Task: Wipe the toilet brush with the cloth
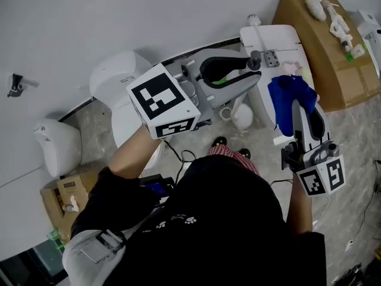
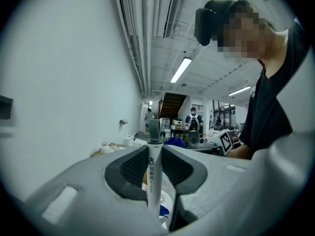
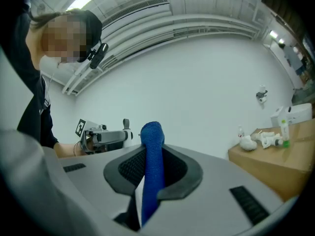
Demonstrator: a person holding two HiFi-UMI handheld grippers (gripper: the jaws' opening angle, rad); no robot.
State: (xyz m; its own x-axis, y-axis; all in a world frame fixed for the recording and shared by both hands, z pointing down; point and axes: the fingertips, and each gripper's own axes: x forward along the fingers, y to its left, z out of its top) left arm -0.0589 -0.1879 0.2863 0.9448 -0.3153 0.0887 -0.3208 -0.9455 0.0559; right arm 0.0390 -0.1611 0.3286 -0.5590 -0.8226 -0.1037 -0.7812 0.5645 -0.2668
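In the left gripper view the toilet brush's white handle (image 2: 154, 173) stands upright between the dark pads, its grey cap above them; my left gripper (image 2: 154, 156) is shut on it. From the head view that gripper (image 1: 245, 71) is held out in front of the person, with the handle's grey cap (image 1: 255, 59) at its tips. The brush head is hidden below the jaws. My right gripper (image 1: 305, 111) is shut on a blue cloth (image 1: 289, 99), which bunches over its tips just right of the brush. In the right gripper view the cloth (image 3: 152, 166) runs up between the pads of my right gripper (image 3: 152, 157).
A white toilet (image 1: 280, 37) stands behind the grippers against the wall. A cardboard box (image 1: 333, 70) with white items on top is at the right. Another white toilet (image 1: 116, 79), a white bin (image 1: 56, 145) and a small carton (image 1: 59, 198) are at the left. A white round holder (image 1: 242, 117) is on the floor.
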